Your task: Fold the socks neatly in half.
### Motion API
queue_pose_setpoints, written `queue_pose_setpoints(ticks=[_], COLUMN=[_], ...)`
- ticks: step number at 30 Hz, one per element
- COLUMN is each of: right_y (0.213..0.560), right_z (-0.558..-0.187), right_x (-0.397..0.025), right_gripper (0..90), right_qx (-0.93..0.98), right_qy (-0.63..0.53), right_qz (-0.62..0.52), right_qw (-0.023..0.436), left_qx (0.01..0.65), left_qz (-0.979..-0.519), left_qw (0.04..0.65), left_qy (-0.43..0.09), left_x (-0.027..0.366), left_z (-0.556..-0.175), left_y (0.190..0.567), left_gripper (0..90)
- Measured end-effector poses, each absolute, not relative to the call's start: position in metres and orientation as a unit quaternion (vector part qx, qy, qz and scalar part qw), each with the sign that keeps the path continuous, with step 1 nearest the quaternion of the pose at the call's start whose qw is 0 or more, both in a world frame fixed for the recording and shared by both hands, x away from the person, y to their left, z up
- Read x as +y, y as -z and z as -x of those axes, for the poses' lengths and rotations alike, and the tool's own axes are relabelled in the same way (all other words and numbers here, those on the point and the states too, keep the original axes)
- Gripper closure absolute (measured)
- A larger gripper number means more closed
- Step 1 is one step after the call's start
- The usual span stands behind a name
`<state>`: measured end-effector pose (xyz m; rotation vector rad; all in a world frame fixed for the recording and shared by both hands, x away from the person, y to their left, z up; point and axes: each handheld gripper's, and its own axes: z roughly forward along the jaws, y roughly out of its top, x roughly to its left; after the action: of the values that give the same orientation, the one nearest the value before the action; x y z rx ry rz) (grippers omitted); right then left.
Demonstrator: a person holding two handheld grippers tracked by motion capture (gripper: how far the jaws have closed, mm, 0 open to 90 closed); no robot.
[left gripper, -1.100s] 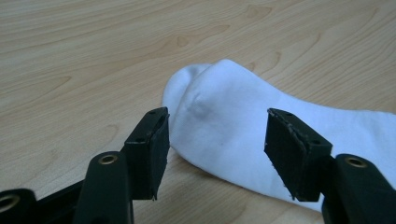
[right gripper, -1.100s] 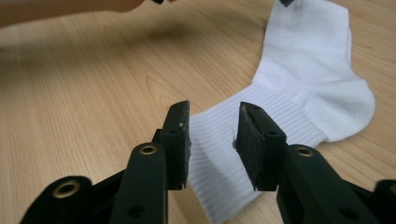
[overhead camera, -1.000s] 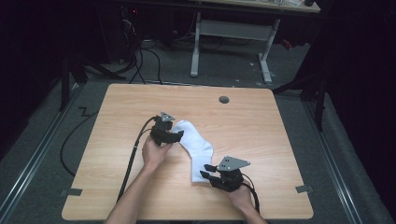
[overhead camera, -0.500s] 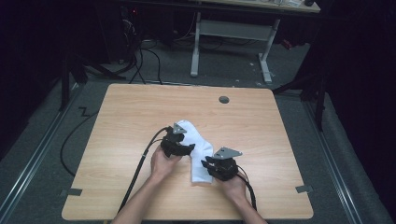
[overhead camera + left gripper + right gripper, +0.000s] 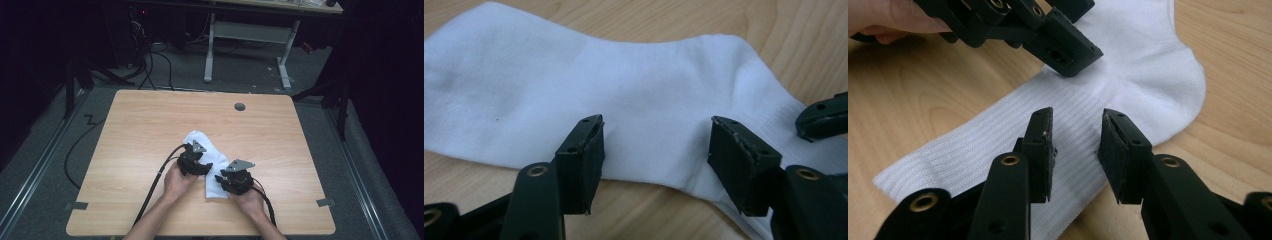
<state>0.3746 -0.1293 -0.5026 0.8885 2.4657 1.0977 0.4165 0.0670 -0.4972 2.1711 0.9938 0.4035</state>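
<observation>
A white sock [image 5: 201, 141] lies flat on the wooden table [image 5: 140, 125], bent at the heel. My left gripper [image 5: 204, 168] stands open over the sock's smooth foot part [image 5: 574, 75], its jaws wide apart around the near edge [image 5: 656, 127]. My right gripper [image 5: 220, 178] is open too, with a narrower gap [image 5: 1077, 117] above the ribbed cuff [image 5: 998, 130]. Nothing is pinched by either. The two grippers are close together: a left jaw tip [image 5: 1063, 47] rests on the sock just beyond my right jaws.
A round cable hole [image 5: 240, 106] sits near the table's far edge. Black cables trail from both grippers off the near edge. A white desk frame [image 5: 245, 35] stands on the floor beyond. Tape marks [image 5: 76, 205] lie at the near corners.
My left gripper has moved right and nearer along the sock. The right gripper has shifted left onto the cuff, so the two now stand close together.
</observation>
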Motion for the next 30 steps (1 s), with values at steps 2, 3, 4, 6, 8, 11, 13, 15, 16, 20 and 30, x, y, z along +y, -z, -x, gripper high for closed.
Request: queue_pose_setpoints(ticks=[2, 3, 4, 6, 8, 11, 13, 15, 16, 20, 30], right_y=[0.503, 0.503, 0.504, 0.503, 0.502, 0.500, 0.499, 0.497, 0.496, 0.497, 0.509], right_z=[-0.369, -0.367, -0.364, -0.359, -0.356, -0.354, -0.356, -0.359, -0.360, -0.367, -0.375], right_x=[-0.132, -0.133, -0.134, -0.135, -0.136, -0.138, -0.141, -0.144, -0.145, -0.145, -0.142], right_gripper=[65.8, 65.8, 65.8, 65.9, 66.1, 68.0, 69.8, 72.7, 74.0, 77.5, 78.4], right_qx=[0.859, 0.860, 0.860, 0.864, 0.868, 0.865, 0.857, 0.848, 0.846, 0.837, 0.843], right_qy=[-0.383, -0.384, -0.385, -0.382, -0.380, -0.385, -0.397, -0.408, -0.410, -0.414, -0.399], right_qz=[-0.305, -0.304, -0.302, -0.297, -0.290, -0.290, -0.297, -0.305, -0.308, -0.319, -0.324], right_qw=[0.146, 0.143, 0.141, 0.137, 0.136, 0.136, 0.141, 0.144, 0.147, 0.162, 0.159], left_qx=[0.384, 0.386, 0.386, 0.386, 0.385, 0.398, 0.407, 0.415, 0.419, 0.436, 0.503], left_qz=[-0.840, -0.840, -0.840, -0.841, -0.838, -0.827, -0.822, -0.818, -0.816, -0.805, -0.762], left_qw=[0.351, 0.352, 0.351, 0.351, 0.355, 0.363, 0.365, 0.364, 0.362, 0.362, 0.368], left_qy=[-0.153, -0.150, -0.147, -0.145, -0.153, -0.160, -0.159, -0.163, -0.165, -0.174, -0.178], left_x=[0.067, 0.066, 0.066, 0.065, 0.066, 0.071, 0.076, 0.081, 0.084, 0.096, 0.133], left_z=[-0.410, -0.408, -0.406, -0.403, -0.402, -0.406, -0.410, -0.414, -0.416, -0.424, -0.452], left_y=[0.497, 0.497, 0.496, 0.495, 0.494, 0.491, 0.487, 0.484, 0.482, 0.475, 0.467], left_gripper=[39.7, 39.8, 40.2, 41.4, 42.5, 44.2, 47.0, 49.7, 50.5, 52.5, 59.9])
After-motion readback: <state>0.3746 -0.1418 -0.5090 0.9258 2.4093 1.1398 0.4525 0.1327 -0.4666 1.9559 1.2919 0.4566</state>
